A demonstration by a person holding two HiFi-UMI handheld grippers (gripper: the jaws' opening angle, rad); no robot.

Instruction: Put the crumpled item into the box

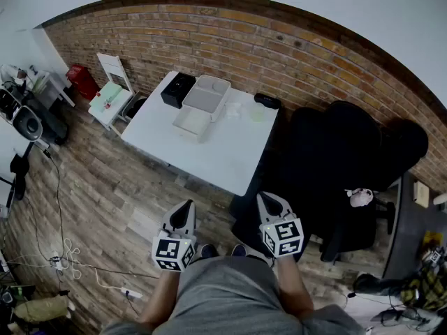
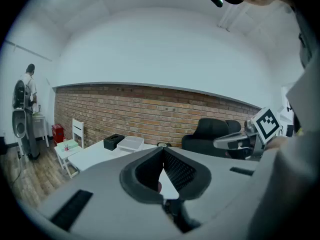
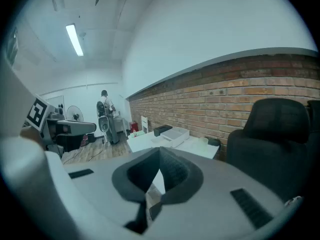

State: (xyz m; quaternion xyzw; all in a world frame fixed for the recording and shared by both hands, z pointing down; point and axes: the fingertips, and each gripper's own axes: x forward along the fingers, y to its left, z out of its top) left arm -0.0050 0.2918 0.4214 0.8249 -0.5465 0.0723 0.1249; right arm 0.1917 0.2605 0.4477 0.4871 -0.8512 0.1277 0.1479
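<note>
Matt wht table, rough brick wall

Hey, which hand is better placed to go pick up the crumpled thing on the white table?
Right, probably. The crumpled item lies on the table's right part, ahead of the right tongs; the left tongs face the box side. Both are shut, empty, short of the table.

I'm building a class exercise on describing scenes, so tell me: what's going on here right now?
A person stands back from the white table, holding a gripper in each hand. The left gripper and right gripper are both shut and empty. An open grey box sits at the table's far end beside a black box. Nothing has been picked up yet; the crumpled item is too small to identify.
</note>
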